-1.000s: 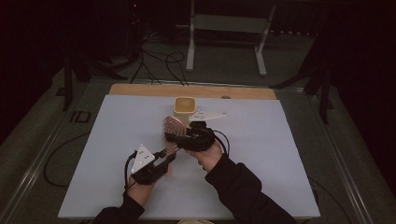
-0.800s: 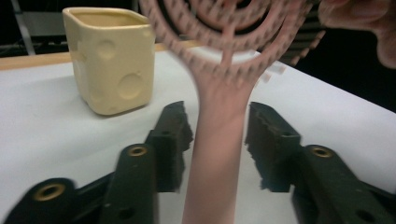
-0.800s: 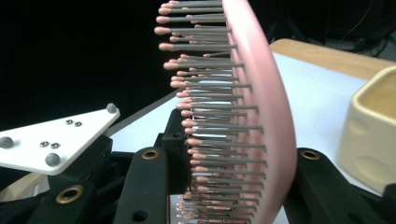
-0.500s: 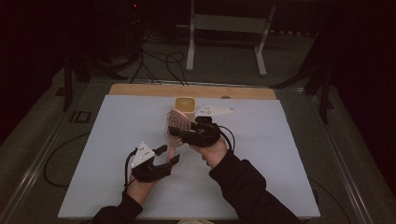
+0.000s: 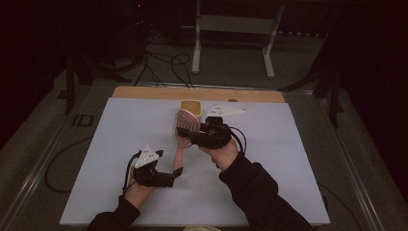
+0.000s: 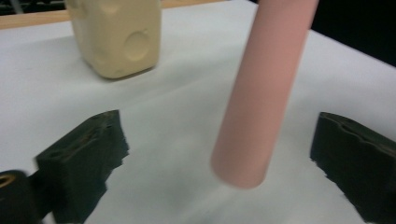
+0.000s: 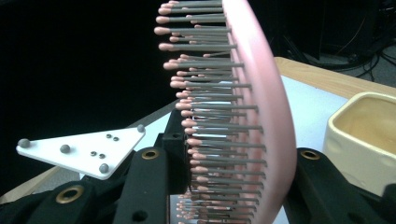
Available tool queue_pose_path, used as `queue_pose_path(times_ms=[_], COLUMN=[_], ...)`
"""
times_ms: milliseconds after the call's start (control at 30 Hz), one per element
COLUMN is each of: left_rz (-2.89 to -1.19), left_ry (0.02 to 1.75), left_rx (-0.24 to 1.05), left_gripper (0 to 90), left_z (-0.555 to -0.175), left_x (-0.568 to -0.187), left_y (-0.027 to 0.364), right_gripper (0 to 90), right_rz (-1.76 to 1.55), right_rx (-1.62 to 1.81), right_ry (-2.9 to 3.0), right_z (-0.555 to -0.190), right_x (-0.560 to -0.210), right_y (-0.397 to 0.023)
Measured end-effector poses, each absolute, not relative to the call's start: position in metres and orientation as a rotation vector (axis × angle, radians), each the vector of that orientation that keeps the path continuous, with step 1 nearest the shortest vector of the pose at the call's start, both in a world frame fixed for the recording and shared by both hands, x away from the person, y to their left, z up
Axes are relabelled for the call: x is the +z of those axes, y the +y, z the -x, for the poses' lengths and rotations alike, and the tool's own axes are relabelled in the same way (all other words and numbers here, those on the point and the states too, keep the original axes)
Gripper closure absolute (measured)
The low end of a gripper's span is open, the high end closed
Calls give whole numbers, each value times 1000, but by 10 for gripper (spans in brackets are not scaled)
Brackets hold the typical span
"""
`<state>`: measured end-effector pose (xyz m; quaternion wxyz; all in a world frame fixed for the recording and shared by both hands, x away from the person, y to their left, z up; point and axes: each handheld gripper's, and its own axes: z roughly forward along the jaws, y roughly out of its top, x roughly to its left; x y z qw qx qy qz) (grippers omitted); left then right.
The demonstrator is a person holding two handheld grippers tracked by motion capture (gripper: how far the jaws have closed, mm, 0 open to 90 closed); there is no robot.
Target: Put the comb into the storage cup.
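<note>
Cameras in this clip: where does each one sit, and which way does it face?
High view: above the person's side, looking forward and down on the table; both forearms, left gripper, right gripper show.
Left gripper view: on the left gripper, facing the pink hairbrush handle between its open jaws.
Right gripper view: on the right gripper, clamping the brush head; left gripper's plate behind.
All three share the brush and the cream cup.

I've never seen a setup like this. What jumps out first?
A pink hairbrush is held up over the middle of the white table, its bristly head clamped in the right tool. Its handle hangs down between the open left tool. A cream cup stands just behind.
</note>
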<state>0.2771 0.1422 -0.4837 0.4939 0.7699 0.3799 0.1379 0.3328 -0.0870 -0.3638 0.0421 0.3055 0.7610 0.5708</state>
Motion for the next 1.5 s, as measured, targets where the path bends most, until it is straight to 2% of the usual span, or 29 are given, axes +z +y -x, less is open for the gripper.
queue_pose_path(times_ms=[533, 1500], left_rz=[-1890, -1922], left_ry=[903, 916], left_rx=[285, 334], left_gripper=[1, 0], left_z=[-269, -240], left_x=[-487, -496], left_y=[161, 201], right_gripper=[638, 638], right_rz=[-922, -901], right_rx=[1764, 1787], right_ry=[2298, 2230], right_z=[-337, -352], right_x=[-353, -321], right_y=[-94, -106])
